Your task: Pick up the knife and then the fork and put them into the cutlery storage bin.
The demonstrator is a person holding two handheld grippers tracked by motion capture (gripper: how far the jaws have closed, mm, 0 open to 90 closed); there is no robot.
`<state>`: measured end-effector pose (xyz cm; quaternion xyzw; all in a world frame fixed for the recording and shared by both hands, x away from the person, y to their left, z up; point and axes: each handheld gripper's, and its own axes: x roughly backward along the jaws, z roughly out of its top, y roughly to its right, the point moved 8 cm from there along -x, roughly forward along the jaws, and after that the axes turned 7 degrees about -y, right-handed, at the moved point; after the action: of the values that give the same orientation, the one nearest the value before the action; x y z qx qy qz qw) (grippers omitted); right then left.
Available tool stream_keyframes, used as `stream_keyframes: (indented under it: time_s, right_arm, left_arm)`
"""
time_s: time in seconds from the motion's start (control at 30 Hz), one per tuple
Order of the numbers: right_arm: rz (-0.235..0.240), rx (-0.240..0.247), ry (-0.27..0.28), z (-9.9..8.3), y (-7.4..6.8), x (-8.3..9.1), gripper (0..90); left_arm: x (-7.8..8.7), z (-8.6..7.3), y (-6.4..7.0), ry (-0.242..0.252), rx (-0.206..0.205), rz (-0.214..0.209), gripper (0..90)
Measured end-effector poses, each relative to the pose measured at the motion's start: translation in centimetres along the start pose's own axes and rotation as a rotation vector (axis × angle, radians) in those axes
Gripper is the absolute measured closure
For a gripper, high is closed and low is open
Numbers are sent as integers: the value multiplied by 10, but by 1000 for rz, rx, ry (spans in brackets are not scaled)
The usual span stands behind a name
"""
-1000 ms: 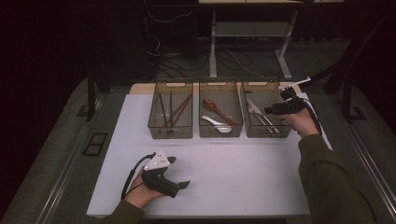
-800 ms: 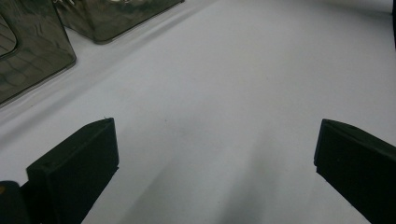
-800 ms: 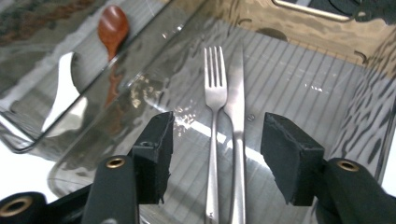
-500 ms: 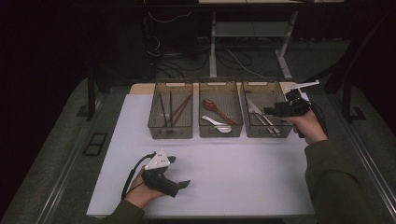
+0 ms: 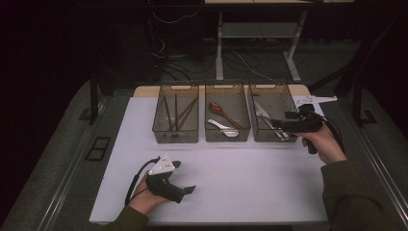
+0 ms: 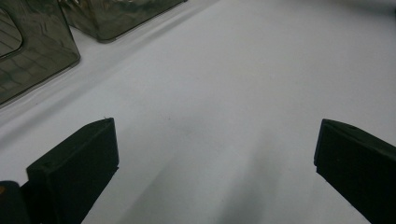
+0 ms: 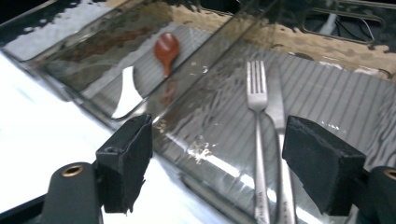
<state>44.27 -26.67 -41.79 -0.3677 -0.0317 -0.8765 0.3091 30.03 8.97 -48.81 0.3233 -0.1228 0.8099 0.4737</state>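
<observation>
Right gripper (image 5: 281,124) held at the near right corner of the right bin (image 5: 287,98), jaws spread wide and pinching nothing. In the right gripper view, right gripper (image 7: 217,161) aimed down through the bin's clear wall at the fork (image 7: 258,135) and, pressed against its right side, what looks like a knife (image 7: 280,140). Fork lying flat on the ridged floor of that bin, tines toward 12 o'clock, handle running back to 6 o'clock between the two pads, a little nearer the right-hand pad. Long axis thus almost in line with the gripper's own pointing, so a close across the handle looks workable once over the rim; wall in between, hence probably a lift and dip first. Seen from the high view, cutlery at about 10 o'clock from the right hand (image 5: 325,144).

Left gripper (image 5: 180,180) resting low on the white table (image 5: 250,183) at about 7 o'clock of the bins, jaws likewise parted and empty. Well apart from the fork; right hand clearly the nearer
</observation>
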Motion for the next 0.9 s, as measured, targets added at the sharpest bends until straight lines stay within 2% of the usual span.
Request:
stream_keyframes:
  time_s: [0.3,0.5,0.9]
  right_arm:
    - [53,78,43,-14,-30,14,198]
    - [66,129,32,-31,-46,15,186]
    - [91,141,62,-59,-64,17,185]
  left_arm:
    - [2,-1,-1,1,2,5,0]
    - [2,-1,-1,-2,1,6,0]
    - [5,-1,-3,3,5,9,0]
